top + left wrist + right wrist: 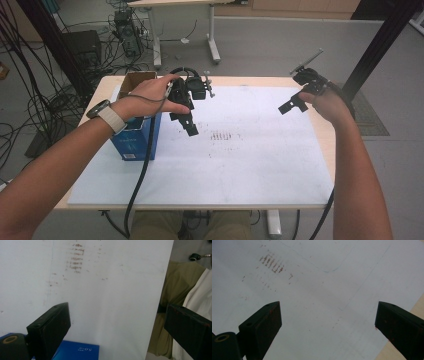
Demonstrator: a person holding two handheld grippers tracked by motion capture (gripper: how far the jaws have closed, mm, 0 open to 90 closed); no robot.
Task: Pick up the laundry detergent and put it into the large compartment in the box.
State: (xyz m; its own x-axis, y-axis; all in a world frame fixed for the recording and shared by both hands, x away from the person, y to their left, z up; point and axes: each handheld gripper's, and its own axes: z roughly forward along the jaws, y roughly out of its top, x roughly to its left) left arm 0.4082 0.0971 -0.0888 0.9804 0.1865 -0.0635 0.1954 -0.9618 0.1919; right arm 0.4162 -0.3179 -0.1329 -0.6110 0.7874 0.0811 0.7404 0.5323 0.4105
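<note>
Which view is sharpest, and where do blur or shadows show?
High view: sharpest, even light, soft shadow beside the blue box. Left gripper view: sheet sharp, near jaws soft. Right gripper view: stains slightly blurred, no glare.

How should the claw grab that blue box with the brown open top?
Probably by a top edge. The blue cardboard box stands upright at the table's left edge with its brown flaps open, so a wall is free to pinch. Bring the left gripper down from above, one jaw inside and one outside the wall nearest it. The box looks too wide for the open jaws to span whole.
</note>
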